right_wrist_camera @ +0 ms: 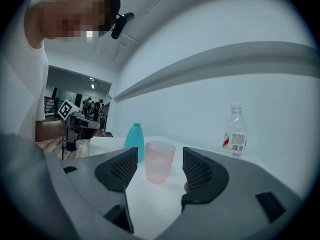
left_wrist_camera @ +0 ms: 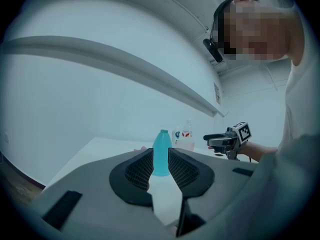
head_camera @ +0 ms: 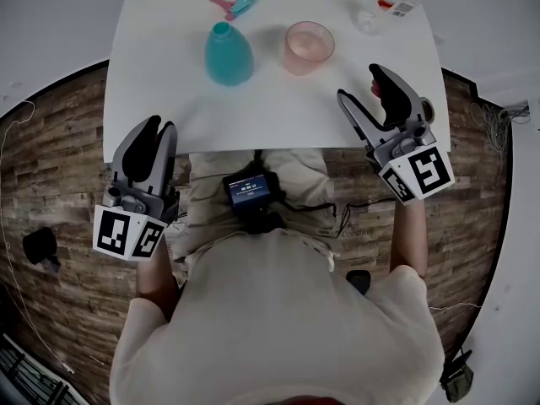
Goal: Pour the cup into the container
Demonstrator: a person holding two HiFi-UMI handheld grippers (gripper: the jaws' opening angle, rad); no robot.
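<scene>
Nearest the head camera, our pale shirt (head_camera: 278,310) filled the lower frame, and both grippers hung at the near edge of the white table (head_camera: 278,112). Our right gripper (head_camera: 359,83) had its jaws well apart and empty. The translucent pink plastic cup (head_camera: 309,46) stood upright, up and left of its fingertips. It sat centred in the gap in the right gripper view but well clear of the pads. We judged this hand the nearer for a side-on grasp. Our left gripper (head_camera: 162,125), jaws narrowly apart and holding nothing, faced the open-necked teal plastic bottle (head_camera: 229,55) just left of the cup.
</scene>
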